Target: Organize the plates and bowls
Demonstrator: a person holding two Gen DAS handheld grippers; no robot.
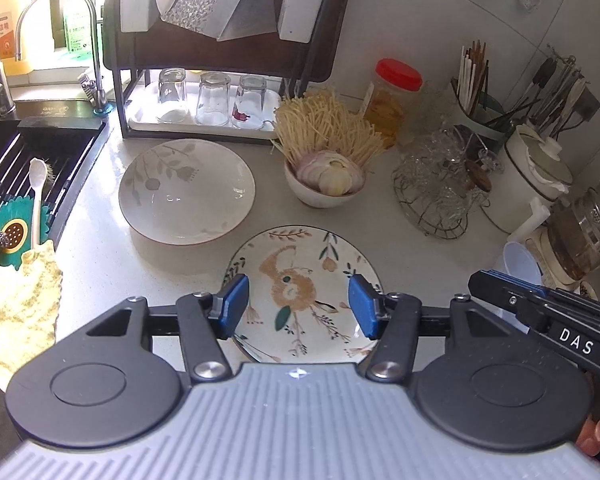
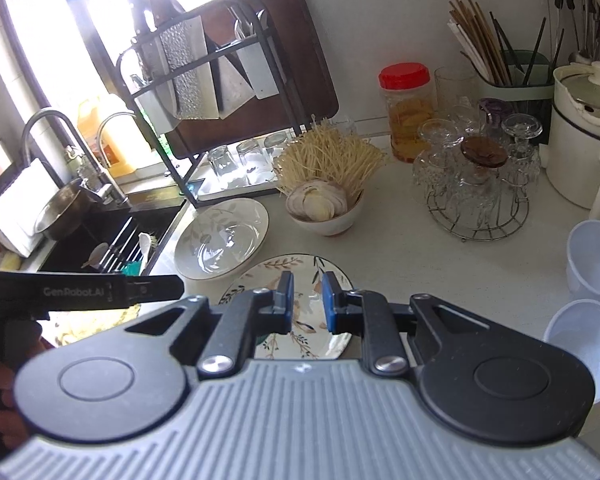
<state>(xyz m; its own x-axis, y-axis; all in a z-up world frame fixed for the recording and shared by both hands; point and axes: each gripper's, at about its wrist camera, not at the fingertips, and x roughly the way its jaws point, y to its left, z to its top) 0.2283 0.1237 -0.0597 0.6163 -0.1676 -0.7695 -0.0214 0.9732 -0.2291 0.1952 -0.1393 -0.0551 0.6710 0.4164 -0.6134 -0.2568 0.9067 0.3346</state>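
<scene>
Right now you are holding the left gripper [image 1: 298, 306] with its blue pads spread wide, hovering over the floral plate [image 1: 300, 292] without pinching anything. That plate is lying flat on the countertop [image 1: 400, 248] near its front edge, and the gripper body is cutting off its near rim in both views. Your right gripper [image 2: 307, 300] is also hanging over the same plate [image 2: 300, 268], its pads drawn close together with only a narrow gap showing between them, and nothing is sitting in that gap; whether the pad tips are touching the plate is hard to tell from this angle.

The pale leaf-patterned bowl [image 1: 187, 190] is resting just beside the plate, toward the sink edge of the countertop, and it is sitting close to the sink [image 1: 40, 152] rim. Behind the plate, a small bowl [image 1: 324, 188] is holding cut onion with a bundle of dry noodles [image 1: 324, 124] leaning out of it, so its inside is mostly hidden. Toward the back edge, the dish rack [image 1: 220, 80] is carrying three upturned glasses [image 1: 212, 100] on its tray. At the right end of the countertop, a wire stand of glassware [image 2: 476, 192] is blurring into glare, and two translucent plastic cups [image 2: 592, 256] are being cropped by the frame edge.
</scene>
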